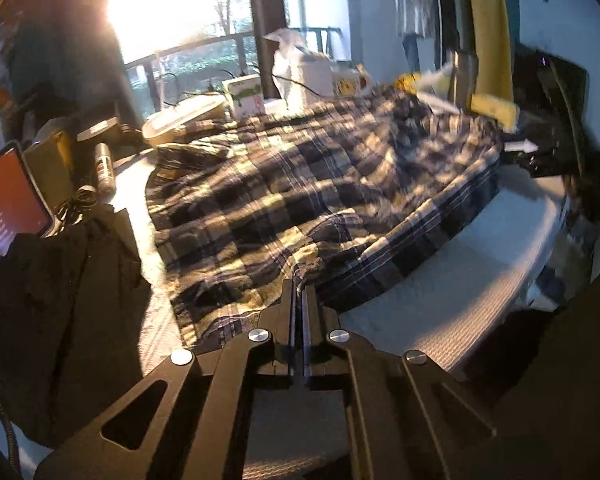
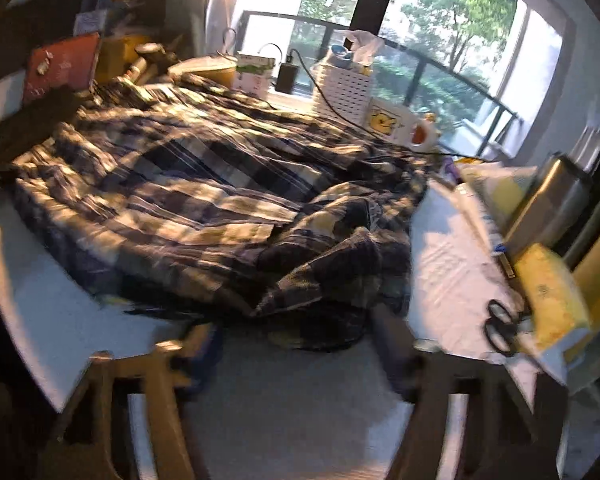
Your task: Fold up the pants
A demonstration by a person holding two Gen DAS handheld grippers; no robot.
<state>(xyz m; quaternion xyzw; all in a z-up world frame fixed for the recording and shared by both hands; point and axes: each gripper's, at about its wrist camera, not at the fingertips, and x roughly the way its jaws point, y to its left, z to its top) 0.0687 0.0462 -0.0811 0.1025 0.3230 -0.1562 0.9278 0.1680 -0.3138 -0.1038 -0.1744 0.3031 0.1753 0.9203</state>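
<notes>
The plaid pants [image 1: 300, 184] lie spread over the white table [image 1: 440, 292]. The left gripper [image 1: 299, 280] is closed on their near edge. The right gripper [image 2: 292, 332] has its fingers wide apart, just before the crumpled near end of the pants.

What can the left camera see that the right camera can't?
Only the left wrist view shows the left gripper shut on a fold of the plaid pants, a glowing tablet, a spray can and dark clothing beside it.

Only the right wrist view shows the open right gripper, blurred, black scissors and a steel flask.

Both show the pants spread on the white table, the white basket, the green-and-white box and the balcony railing outside.
</notes>
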